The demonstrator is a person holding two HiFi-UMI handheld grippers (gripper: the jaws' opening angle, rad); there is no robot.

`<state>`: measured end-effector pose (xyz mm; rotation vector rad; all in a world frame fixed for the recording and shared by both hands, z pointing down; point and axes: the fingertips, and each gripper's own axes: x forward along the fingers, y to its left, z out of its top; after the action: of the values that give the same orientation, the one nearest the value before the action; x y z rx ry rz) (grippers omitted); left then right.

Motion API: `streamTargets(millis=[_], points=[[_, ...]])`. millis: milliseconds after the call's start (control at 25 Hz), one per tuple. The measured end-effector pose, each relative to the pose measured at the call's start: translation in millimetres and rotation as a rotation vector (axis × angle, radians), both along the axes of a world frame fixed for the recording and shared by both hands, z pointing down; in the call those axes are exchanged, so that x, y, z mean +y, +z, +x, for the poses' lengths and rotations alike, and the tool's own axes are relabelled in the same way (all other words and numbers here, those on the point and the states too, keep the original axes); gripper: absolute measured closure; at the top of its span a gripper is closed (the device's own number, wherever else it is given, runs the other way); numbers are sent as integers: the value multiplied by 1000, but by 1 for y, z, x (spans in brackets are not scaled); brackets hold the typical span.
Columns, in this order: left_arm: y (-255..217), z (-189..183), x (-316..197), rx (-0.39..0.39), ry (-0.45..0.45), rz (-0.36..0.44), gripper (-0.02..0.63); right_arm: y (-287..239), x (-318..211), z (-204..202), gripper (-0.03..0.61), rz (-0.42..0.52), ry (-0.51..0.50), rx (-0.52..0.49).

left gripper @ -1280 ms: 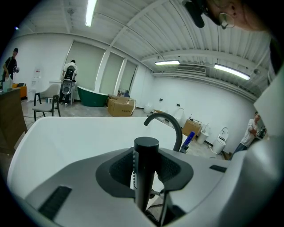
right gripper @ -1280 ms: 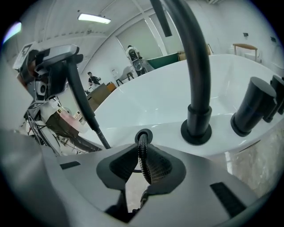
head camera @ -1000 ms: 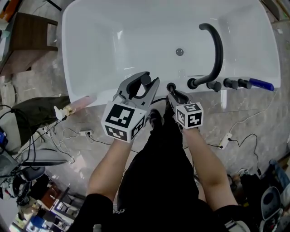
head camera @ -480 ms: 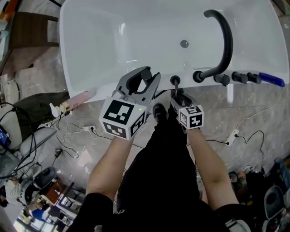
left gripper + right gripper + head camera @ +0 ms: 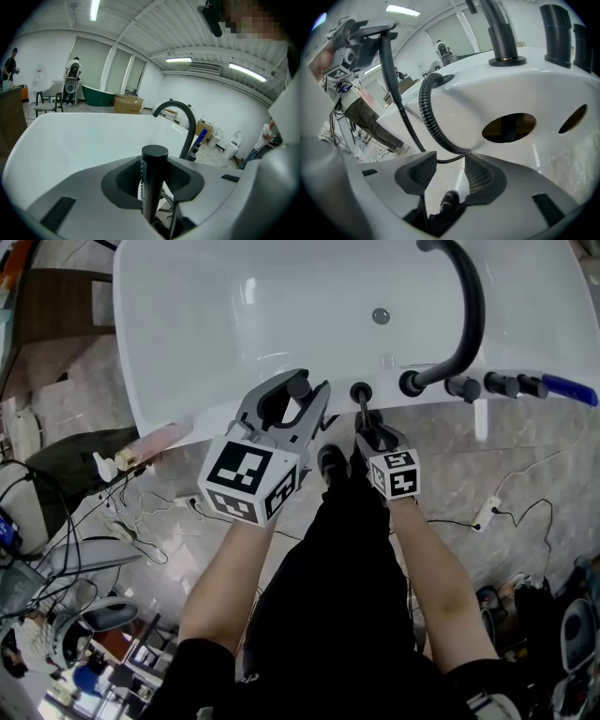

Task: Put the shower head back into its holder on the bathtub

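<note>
The left gripper point(image 5: 300, 397) is closed on the shower head point(image 5: 153, 173), a black stick-shaped one that stands upright between the pads, above the near rim of the bathtub point(image 5: 187, 343). The head looks rigid and smooth, probably metal, so it may slide in the pads. A grip around the middle of the barrel, as now, seems the safest. The hose point(image 5: 429, 117) is ribbed and flexible, and it will likely drag on the head. The right gripper point(image 5: 451, 159) has just been opening its jaws; they stand wide, with the hose at their tips but not pinched. The holder point(image 5: 360, 390) (the dark ring on the rim, as far as one can judge) is just beside both grippers. The rim is glossy and curved, and the black spout point(image 5: 469, 315) rises from it. Below is a marble-like floor point(image 5: 534, 456) with loose cables point(image 5: 159, 521), in a big bright hall
</note>
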<state>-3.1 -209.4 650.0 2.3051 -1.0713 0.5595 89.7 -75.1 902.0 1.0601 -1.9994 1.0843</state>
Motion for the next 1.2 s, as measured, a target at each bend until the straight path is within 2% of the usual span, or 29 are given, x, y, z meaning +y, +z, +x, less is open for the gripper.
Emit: streamTargets(millis=[280,360,560,920,1040,1200], points=[[-11,1,-5,55,-17,-4,479,16,-18,-6,382,40,-37,60],[-13,0,-7,52,-17,6,479,19,-21,-8,428,47,-44,67],[-11,-2,-8,30,-12,12,479,13,-22,-4,488,66,-29,71],[-30,-6,-4,43,-19,2,479,-63,-13,40,506,72,22,101],[-46,-6,-9,49,-23,21,479,-87,-25,47,506,83,-9,120],[-67,-4,-16,47,-19,53,479,-106,-46,35,506,89,-75,129]])
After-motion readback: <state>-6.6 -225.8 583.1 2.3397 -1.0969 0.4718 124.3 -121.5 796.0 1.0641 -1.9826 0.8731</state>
